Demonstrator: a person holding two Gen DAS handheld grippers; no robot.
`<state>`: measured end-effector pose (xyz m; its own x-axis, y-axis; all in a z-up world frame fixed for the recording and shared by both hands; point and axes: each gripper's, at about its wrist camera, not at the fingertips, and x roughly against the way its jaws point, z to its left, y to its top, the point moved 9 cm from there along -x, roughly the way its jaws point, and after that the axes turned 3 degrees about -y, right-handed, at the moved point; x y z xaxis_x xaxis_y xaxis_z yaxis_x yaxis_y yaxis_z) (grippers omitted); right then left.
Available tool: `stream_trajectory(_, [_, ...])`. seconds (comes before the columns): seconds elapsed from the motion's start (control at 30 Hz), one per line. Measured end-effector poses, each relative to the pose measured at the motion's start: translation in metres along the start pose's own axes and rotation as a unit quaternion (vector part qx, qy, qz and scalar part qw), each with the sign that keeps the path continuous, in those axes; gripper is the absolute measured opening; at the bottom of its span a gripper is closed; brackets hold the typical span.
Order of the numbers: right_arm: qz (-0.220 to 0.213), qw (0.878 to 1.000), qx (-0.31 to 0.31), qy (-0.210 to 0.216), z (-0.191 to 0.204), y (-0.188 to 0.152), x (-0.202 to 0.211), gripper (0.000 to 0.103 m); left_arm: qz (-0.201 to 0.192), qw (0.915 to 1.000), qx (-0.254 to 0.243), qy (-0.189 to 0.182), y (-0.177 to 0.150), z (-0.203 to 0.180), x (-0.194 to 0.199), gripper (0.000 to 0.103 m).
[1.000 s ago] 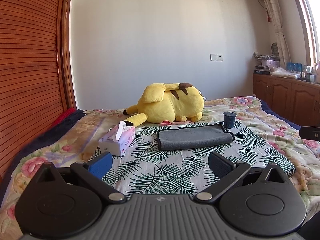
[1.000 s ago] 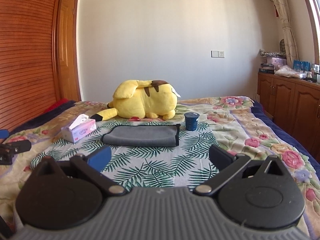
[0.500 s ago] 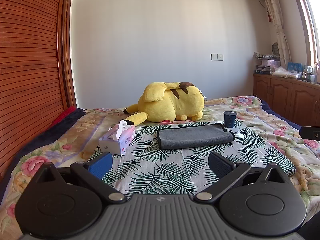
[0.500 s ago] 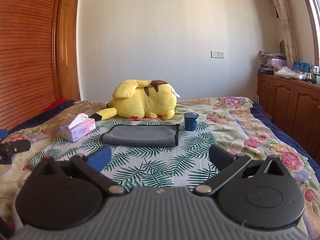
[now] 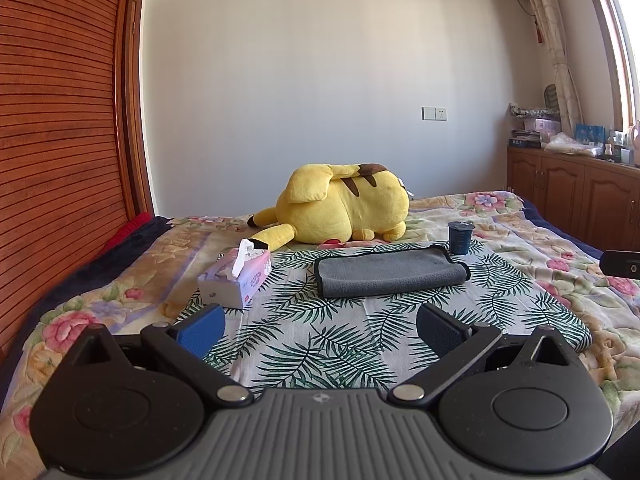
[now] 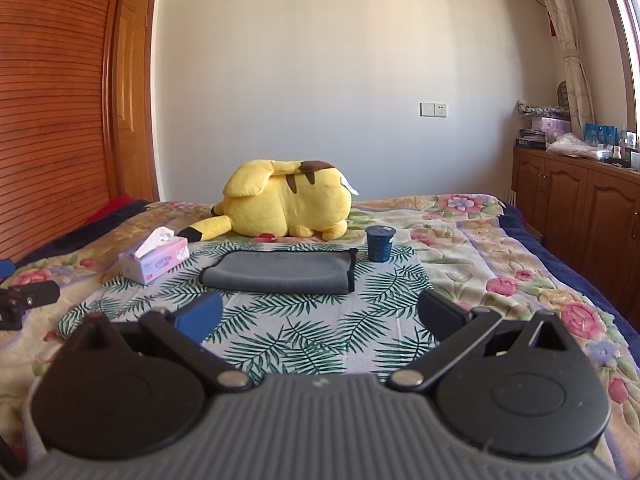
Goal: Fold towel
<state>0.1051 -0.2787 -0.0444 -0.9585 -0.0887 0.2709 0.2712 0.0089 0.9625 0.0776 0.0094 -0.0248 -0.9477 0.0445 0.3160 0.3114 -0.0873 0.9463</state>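
Observation:
A grey towel (image 5: 390, 272) lies folded flat into a long strip on the leaf-print cloth (image 5: 320, 344) on the bed; it also shows in the right wrist view (image 6: 280, 276). My left gripper (image 5: 320, 328) is open and empty, held well short of the towel. My right gripper (image 6: 318, 316) is open and empty, also short of the towel. Each gripper shows at the edge of the other's view: the right one (image 5: 622, 264), the left one (image 6: 24, 300).
A yellow plush toy (image 5: 340, 210) lies behind the towel. A pink tissue box (image 5: 236, 280) stands to its left, a dark blue cup (image 5: 460, 238) at its far right corner. A wooden wardrobe (image 5: 60, 140) is left, cabinets (image 5: 580, 200) right.
Both views have shifted very slightly, as if the grippers rose or drew back a touch. The towel and other objects have not moved.

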Motion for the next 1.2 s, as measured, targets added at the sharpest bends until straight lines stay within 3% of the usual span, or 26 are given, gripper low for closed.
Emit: stream_trajectory(1.2, [0.0,1.0,0.0,0.0,0.0003,0.0004,0.0004,0.103,0.002,1.0,0.0,0.003,-0.0045,0.0054,-0.0027,0.084])
